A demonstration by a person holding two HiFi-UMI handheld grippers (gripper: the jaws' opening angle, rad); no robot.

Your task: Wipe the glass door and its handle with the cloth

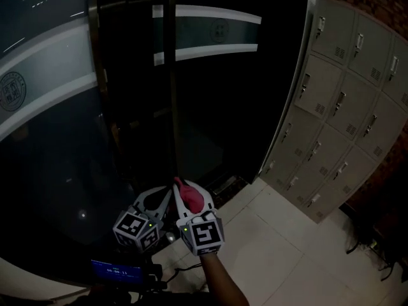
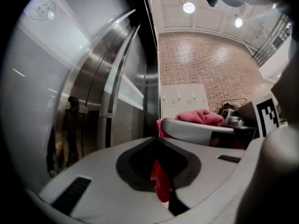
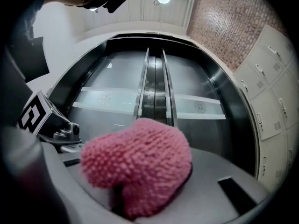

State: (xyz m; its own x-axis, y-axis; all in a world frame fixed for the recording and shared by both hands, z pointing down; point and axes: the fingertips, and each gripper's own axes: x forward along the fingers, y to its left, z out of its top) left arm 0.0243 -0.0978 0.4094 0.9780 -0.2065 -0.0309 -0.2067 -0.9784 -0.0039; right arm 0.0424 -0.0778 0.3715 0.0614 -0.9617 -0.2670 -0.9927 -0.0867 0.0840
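Note:
The dark glass door (image 1: 217, 107) fills the top of the head view, with a frosted band across it and a tall vertical handle (image 1: 172, 94) at its middle seam. In the right gripper view two handles (image 3: 145, 83) run side by side between the panes. A fluffy pink cloth (image 3: 140, 171) bulges out of my right gripper (image 1: 185, 193), which is shut on it. The cloth (image 1: 191, 197) hangs low in front of the door, apart from the glass. My left gripper (image 2: 161, 171) sits just left of the right one, its jaws together with a small red scrap at their seam.
Grey metal lockers (image 1: 344, 107) line the wall to the right of the door. Pale floor tiles (image 1: 274, 247) lie below, and cables (image 1: 370, 247) trail at the far right. A small blue-lit display (image 1: 115, 271) glows at the bottom left.

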